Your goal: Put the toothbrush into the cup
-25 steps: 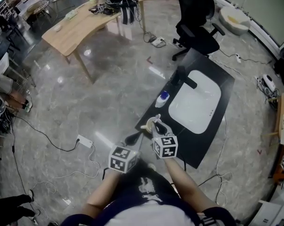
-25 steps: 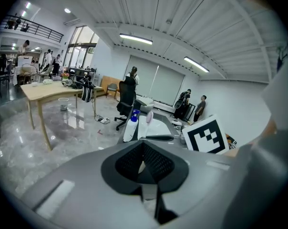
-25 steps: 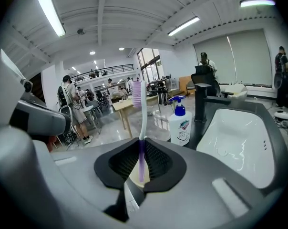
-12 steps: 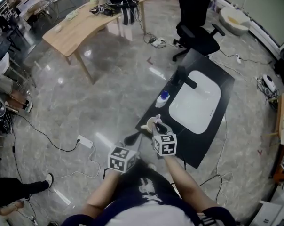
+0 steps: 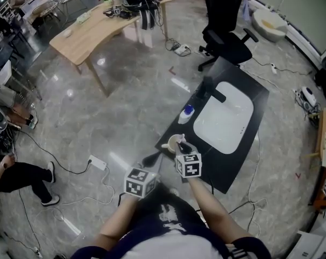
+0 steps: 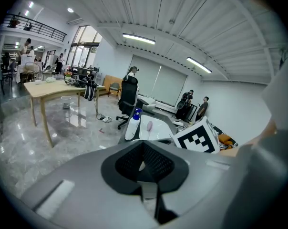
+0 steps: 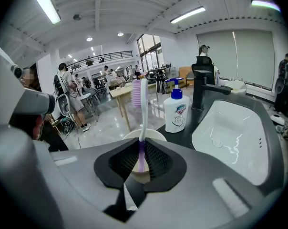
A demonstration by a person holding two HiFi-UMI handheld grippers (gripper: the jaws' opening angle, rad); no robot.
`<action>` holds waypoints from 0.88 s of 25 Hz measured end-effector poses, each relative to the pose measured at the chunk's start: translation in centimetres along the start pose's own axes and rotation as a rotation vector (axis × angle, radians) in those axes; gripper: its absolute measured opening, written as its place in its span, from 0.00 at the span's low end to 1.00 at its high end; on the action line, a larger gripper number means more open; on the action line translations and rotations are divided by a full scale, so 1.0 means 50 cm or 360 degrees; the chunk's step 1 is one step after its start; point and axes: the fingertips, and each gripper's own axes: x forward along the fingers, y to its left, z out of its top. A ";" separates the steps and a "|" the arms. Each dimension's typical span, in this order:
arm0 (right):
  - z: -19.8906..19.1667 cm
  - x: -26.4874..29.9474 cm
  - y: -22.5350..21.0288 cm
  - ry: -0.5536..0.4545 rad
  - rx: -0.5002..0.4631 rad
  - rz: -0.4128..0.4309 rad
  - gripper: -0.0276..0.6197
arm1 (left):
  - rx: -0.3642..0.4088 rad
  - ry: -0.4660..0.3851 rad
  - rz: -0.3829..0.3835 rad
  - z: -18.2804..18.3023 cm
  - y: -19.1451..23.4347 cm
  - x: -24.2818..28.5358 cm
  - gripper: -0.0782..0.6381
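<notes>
While the right tongs (image 7: 141,159) clamp the purple lower handle of the toothbrush (image 7: 142,104), it stands upright, bristles on top, just at the mouth of the cup (image 7: 156,135). That cup sits on the black surface (image 5: 236,163) near a soap bottle (image 7: 176,109) and the sink (image 7: 230,132). Left tongs (image 6: 144,165) are closed with nothing between them.

Head view: high above the person, facing steeply down, far off. The black counter (image 5: 222,169) sits at 2 o'clock.
Left gripper view: low, facing along the counter from its near end. The soap bottle (image 6: 131,126) and sink (image 6: 160,128) are at 12 o'clock, some way off.
Right gripper view: very near the cup (image 7: 153,135) and toothbrush (image 7: 143,113), both dead centre. Bottle at 1 o'clock, sink at 3.
All three share bottle, sink and office chair (image 5: 228,36).
</notes>
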 end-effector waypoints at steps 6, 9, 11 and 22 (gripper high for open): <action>0.000 0.001 -0.005 0.0011 -0.0013 0.0011 0.11 | -0.0017 0.0026 -0.0017 -0.006 -0.008 0.019 0.11; -0.003 -0.001 -0.007 0.0017 -0.0029 0.0014 0.11 | -0.0012 0.0038 -0.0023 -0.020 -0.008 0.032 0.11; -0.004 -0.003 -0.006 0.0020 -0.0059 0.0011 0.12 | -0.0011 0.0036 -0.0030 -0.022 -0.010 0.037 0.11; 0.000 -0.018 -0.012 0.0026 -0.0067 -0.0009 0.17 | -0.0002 0.0056 -0.0041 -0.008 -0.009 0.066 0.11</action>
